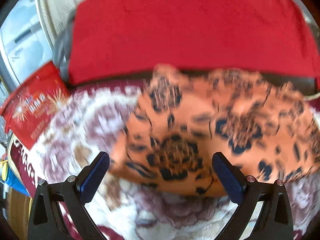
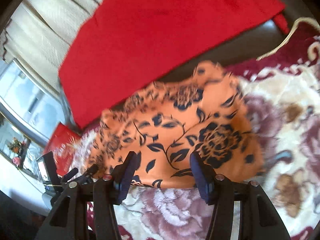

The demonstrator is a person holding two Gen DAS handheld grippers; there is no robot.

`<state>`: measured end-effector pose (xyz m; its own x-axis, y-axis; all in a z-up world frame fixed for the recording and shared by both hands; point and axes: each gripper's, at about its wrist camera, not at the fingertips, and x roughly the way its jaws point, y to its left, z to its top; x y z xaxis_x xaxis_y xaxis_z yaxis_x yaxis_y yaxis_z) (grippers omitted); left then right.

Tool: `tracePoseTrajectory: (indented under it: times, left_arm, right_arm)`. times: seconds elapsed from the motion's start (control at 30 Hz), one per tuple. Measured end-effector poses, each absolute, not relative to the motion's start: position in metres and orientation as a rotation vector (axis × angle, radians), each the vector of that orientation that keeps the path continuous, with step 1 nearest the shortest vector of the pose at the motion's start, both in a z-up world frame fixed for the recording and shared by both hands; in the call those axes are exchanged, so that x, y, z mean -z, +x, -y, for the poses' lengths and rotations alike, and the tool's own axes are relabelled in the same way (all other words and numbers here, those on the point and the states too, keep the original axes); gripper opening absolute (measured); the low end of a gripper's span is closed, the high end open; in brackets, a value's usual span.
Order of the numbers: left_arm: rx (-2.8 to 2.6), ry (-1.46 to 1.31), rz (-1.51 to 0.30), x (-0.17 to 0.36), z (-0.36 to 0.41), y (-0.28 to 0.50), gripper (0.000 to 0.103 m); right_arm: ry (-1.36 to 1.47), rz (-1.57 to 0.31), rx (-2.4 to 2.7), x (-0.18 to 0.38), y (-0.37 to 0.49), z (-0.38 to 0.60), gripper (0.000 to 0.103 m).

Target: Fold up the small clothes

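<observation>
I am looking down at one plush blanket (image 2: 280,108), cream with maroon flowers, which is covering the whole surface beneath both of my tools. One large red cloth (image 1: 190,26) is lying flat along its far side. One orange garment (image 2: 176,132) with dark blue flowers is lying crumpled on the blanket, its far edge sitting just in front of the red cloth and its near edge reaching toward me. One red printed bag (image 1: 34,108) is resting at the far left, touching the blanket. My two grippers are hovering over the garment's near edge: the left gripper (image 1: 160,167) is standing wide and released, with nothing pinched, and the right gripper (image 2: 163,169) is standing parted too, its pads pressing on nothing, though the garment is showing between them below.
</observation>
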<state>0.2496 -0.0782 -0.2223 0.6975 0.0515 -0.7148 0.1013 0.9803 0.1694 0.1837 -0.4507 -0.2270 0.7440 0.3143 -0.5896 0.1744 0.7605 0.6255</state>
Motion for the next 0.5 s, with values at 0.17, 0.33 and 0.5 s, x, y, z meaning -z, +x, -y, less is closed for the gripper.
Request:
tracePoseTrajectory:
  times: [0.17, 0.33, 0.5]
  left_arm:
    - [0.002, 0.131, -0.732, 0.205, 0.058, 0.256, 0.103]
    - [-0.016, 0.092, -0.73, 0.205, 0.05, 0.264, 0.103]
    - [0.007, 0.09, -0.704, 0.206, 0.048, 0.264, 0.103]
  right_arm:
    - [0.729, -0.68, -0.056, 0.216, 0.175, 0.459, 0.06]
    - [0.764, -0.733, -0.065, 0.233, 0.195, 0.452, 0.06]
    - [0.706, -0.768, -0.12, 0.236, 0.212, 0.422, 0.06]
